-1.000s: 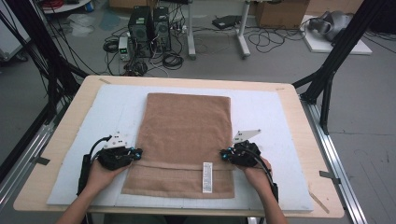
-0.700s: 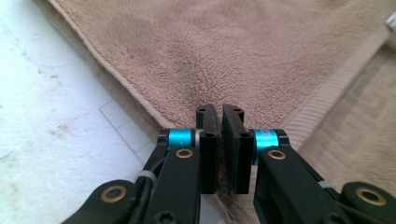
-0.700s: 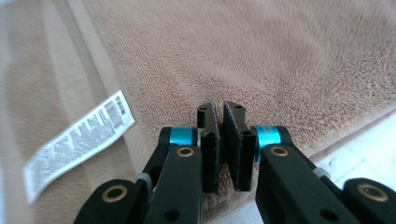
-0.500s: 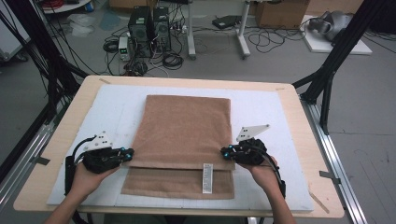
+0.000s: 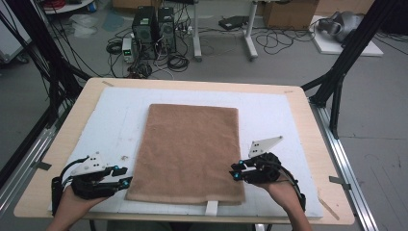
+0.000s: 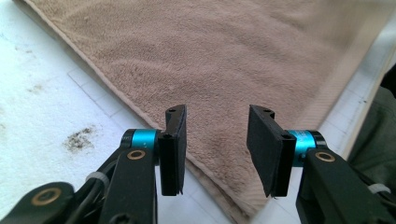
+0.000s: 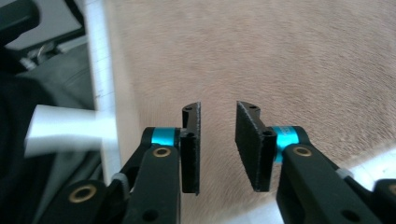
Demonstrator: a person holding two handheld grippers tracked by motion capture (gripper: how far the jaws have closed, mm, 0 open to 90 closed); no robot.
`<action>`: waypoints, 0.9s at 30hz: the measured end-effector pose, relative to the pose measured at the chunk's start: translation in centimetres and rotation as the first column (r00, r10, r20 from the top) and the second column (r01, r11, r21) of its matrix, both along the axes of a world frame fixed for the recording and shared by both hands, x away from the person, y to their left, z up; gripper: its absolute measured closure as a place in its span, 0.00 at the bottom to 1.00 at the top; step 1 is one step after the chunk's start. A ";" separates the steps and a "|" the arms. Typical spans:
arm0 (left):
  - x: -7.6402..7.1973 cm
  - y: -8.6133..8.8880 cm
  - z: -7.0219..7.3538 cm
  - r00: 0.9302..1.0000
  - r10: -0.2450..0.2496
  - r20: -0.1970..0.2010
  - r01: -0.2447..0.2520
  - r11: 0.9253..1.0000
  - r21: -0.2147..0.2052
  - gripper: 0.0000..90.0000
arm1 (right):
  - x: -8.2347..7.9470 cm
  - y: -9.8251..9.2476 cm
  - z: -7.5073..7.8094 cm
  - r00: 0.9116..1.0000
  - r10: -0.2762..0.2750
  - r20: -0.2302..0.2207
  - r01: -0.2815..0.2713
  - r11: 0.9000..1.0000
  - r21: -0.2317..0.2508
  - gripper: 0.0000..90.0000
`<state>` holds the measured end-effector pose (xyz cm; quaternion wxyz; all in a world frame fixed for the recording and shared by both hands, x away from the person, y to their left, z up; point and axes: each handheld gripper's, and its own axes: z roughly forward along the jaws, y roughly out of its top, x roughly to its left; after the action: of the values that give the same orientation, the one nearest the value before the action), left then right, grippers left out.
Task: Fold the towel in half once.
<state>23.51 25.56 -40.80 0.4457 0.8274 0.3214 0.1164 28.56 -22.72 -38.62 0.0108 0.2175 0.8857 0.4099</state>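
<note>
Now the white mat [image 5: 288, 115] is carrying the brown towel [image 5: 190, 144], which is lying flat and folded at its middle, near edge towards you. Your left gripper [image 5: 126, 176] and right gripper [image 5: 234, 172] are flanking its near corners, jaws just opened and empty, so the fold is settling. Its white tag [image 5: 211, 207] is sticking out underneath.
</note>
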 end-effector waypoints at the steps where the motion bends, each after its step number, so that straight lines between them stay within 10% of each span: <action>1: 0.3 -0.2 -0.3 1.000 0.002 -0.001 -0.002 1.000 0.008 0.64 | 0.2 0.0 -0.4 1.000 -0.006 -0.008 0.006 1.000 -0.002 0.77; 12: 3.3 -2.9 -2.6 1.000 0.025 0.005 -0.025 0.998 0.052 0.63 | 1.5 1.1 -4.2 0.998 -0.034 -0.060 0.033 0.999 -0.014 0.63; 27: 4.7 -2.3 -2.5 0.996 0.087 -0.004 -0.087 0.996 0.009 0.52 | 3.8 1.6 -4.1 0.993 -0.113 -0.034 0.114 0.993 0.025 0.45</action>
<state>28.23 23.22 -43.33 0.4357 0.8149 0.3576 0.1355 32.34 -21.15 -42.76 0.0168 0.2742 0.8665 0.4169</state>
